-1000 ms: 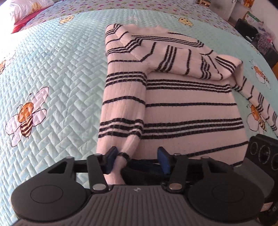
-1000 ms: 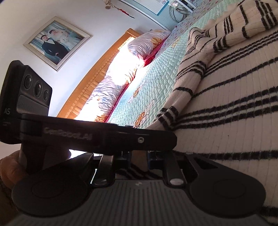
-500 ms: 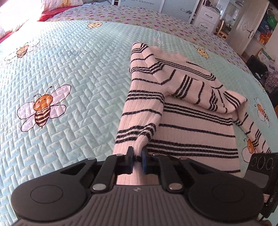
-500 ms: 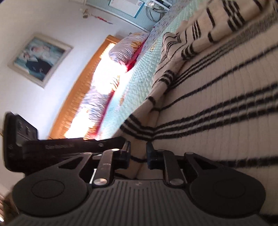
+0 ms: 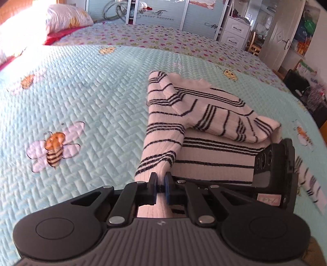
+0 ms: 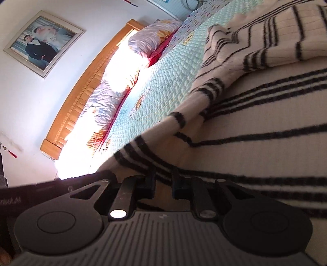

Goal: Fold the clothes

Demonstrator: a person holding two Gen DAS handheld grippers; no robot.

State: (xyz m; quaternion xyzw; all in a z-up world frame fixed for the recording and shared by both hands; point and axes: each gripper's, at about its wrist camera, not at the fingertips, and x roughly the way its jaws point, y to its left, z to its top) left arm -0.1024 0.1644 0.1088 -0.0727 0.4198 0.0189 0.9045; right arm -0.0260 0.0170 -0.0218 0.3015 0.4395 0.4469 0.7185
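Observation:
A white sweater with black stripes (image 5: 204, 126) lies on the bed, both sleeves folded across its body. My left gripper (image 5: 160, 185) is shut on the sweater's near left hem and lifts it off the quilt. The other gripper's black body (image 5: 273, 169) shows at the right edge of that view. In the right wrist view the camera is rolled sideways; my right gripper (image 6: 163, 182) is shut on the sweater's (image 6: 265, 114) striped hem, which rises toward the fingers. The left tool's dark body (image 6: 40, 194) sits at its lower left.
A pale blue quilt (image 5: 81, 106) with bee motifs covers the bed, wide and bare to the left of the sweater. Pillows (image 5: 65, 18) and a wooden headboard (image 6: 85, 86) lie at the far left. A wardrobe (image 5: 159, 14), drawers (image 5: 235, 32) and a door (image 5: 280, 41) stand beyond the bed.
My left gripper went from open to shut on the hem. Both grippers have risen with the hem, drawing the sweater's lower edge up from the quilt. The view now takes in more of the room.

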